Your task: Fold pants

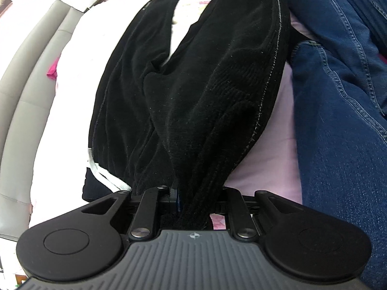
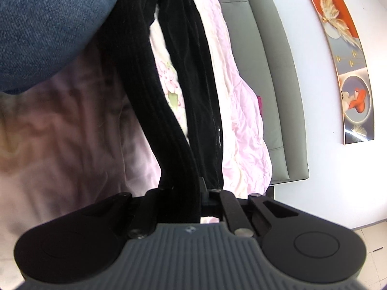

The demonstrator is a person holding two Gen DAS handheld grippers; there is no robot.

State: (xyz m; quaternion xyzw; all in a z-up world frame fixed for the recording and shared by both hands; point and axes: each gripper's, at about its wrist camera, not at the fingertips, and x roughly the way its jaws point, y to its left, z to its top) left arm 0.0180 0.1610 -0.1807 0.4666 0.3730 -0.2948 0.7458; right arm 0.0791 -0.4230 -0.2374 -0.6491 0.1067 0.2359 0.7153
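Black corduroy-like pants [image 1: 193, 84] fill the centre of both wrist views, drawn up off a bed covered by a pale pink, wrinkled sheet [image 1: 271, 159]. Left wrist view: the left tongs [image 1: 191, 200] are clenched on a bunched fold of the black fabric, which runs from between the fingers upward and away across the bed; light stitching lines trace the seams, and a white striped band [image 1: 101, 169] shows at the lower left edge of the cloth. The two legs part farther off, with the sheet visible in the gap between them. Blue denim [image 1: 343, 96], worn by the person, occupies the right side of this view, just beside the pants. A grey padded headboard [image 1: 31, 77] curves along the left, and a small magenta item [image 1: 52, 70] lies at the sheet's edge near it.

Right wrist view: the right tongs [image 2: 193, 198] are likewise clenched on black fabric, a narrow gathered strip that rises from the fingers toward the top of the picture. A second strip of the same garment runs alongside it, with flower-printed pink bedding [image 2: 169, 77] showing between them. Blue denim [image 2: 48, 24] fills the upper left corner. The grey headboard [image 2: 271, 84] stands beyond the bed, against a white wall carrying a framed picture [image 2: 348, 67] in orange and grey.
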